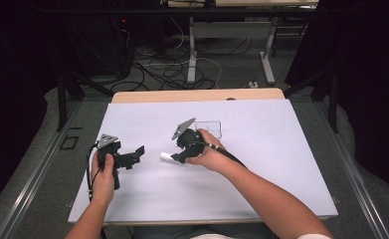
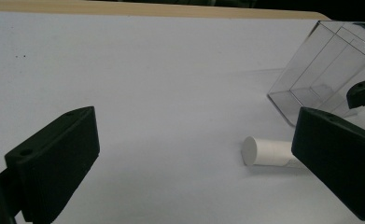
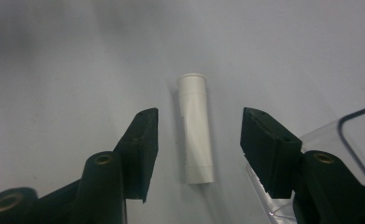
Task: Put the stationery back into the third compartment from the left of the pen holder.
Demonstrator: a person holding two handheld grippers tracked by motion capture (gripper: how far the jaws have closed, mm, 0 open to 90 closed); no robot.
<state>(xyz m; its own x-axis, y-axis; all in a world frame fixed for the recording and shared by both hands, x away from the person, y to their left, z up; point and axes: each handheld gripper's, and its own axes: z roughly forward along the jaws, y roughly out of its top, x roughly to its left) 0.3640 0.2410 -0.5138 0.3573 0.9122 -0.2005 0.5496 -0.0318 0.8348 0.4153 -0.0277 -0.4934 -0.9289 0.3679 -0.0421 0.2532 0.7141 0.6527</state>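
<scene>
count: 1 white tube [image 3: 196,130], 1 clear plastic box [image 2: 327,70], 2 grippers, 1 table w/ white top [image 1: 261,164].

tube lies flat on the white top, mid-table, just left of the person's right hand in high view [image 1: 166,157]. clear box sits just behind it, near but apart; in left gripper view it looks tilted, open side toward the tube.

right gripper [image 3: 199,140]: jaws wide open, one each side of the tube, tube lengthwise between them. gap visible both sides, no contact, holding nothing. box corner shows just beside the right-hand jaw; touching or not, can't tell.

left gripper [image 2: 199,158]: jaws wide open, empty, held above the table on the left side [image 1: 132,158], apart from the tube. tube end faces it, partly hidden behind its right-hand jaw in its own view.
</scene>
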